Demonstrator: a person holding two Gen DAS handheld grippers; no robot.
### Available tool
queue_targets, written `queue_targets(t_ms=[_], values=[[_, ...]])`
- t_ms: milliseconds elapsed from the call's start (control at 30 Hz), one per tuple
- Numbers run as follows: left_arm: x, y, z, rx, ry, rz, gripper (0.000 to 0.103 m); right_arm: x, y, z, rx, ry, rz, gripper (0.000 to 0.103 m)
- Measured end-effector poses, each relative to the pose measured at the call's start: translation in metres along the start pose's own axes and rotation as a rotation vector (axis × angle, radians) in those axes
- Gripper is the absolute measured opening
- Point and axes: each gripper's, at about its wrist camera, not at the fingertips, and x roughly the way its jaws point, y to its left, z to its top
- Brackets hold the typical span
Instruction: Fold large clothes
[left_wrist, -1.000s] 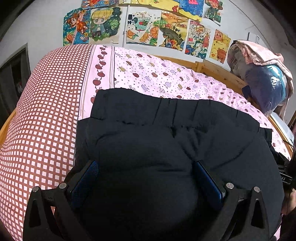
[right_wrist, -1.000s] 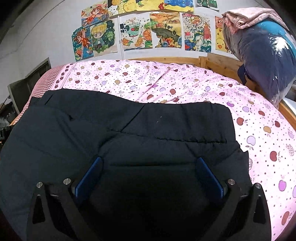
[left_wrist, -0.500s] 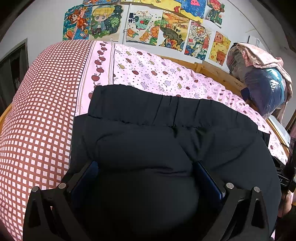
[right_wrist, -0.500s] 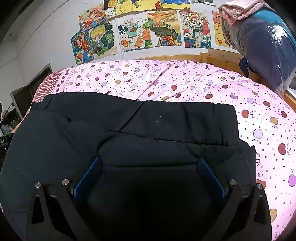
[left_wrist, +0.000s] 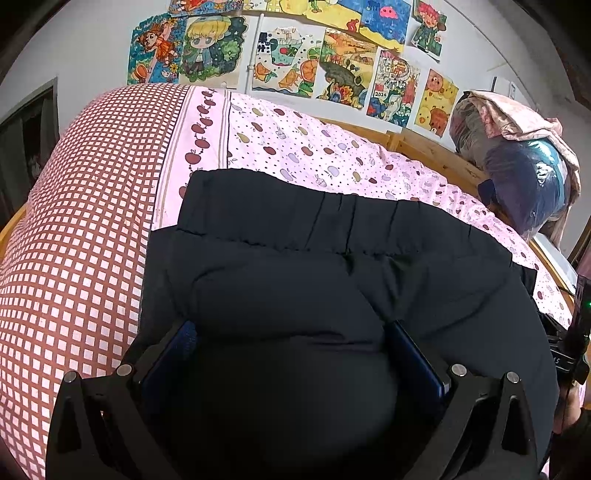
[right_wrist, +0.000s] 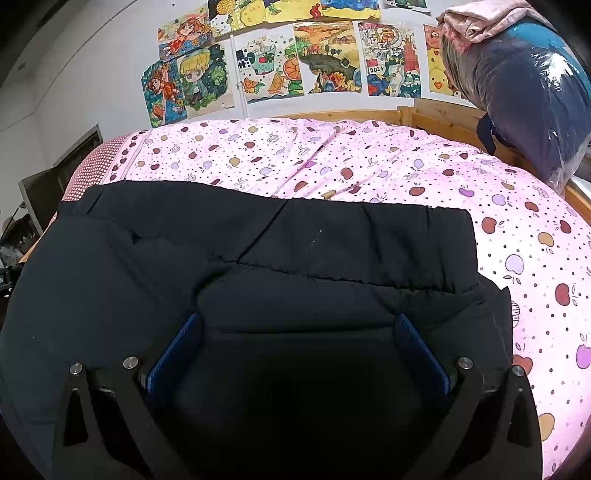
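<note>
- Left tool (left_wrist: 291, 332) stands spread wide, puffy black fabric bulging between its blue pads.
- Right tool (right_wrist: 298, 328) likewise released, pressed into the black padded jacket (right_wrist: 258, 258).
- Jacket lies on the pink apple-print bed (right_wrist: 369, 162).

Black padded garment (left_wrist: 295, 280): folded near layer carried farther across the bed; its banded far hem (right_wrist: 362, 240) shows a wider strip in both wrist views. Both grippers advanced with it.
</note>
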Motion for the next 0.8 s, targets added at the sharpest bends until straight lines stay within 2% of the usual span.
queue_targets(t_ms=[433,667,800], values=[[-0.018,-0.007,-0.015,0.027,-0.074,0.029,0.103,-0.025,-0.002,-0.011,0.0,-0.094,-0.013,0.102],[-0.028,-0.013,-0.022,0.046,-0.096,0.072,0.103,-0.031,-0.009,-0.013,0.013,-0.086,0.007,0.102],[-0.037,-0.016,-0.023,0.058,-0.094,0.123,0.103,-0.034,-0.01,-0.015,0.017,-0.07,0.0,0.102]])
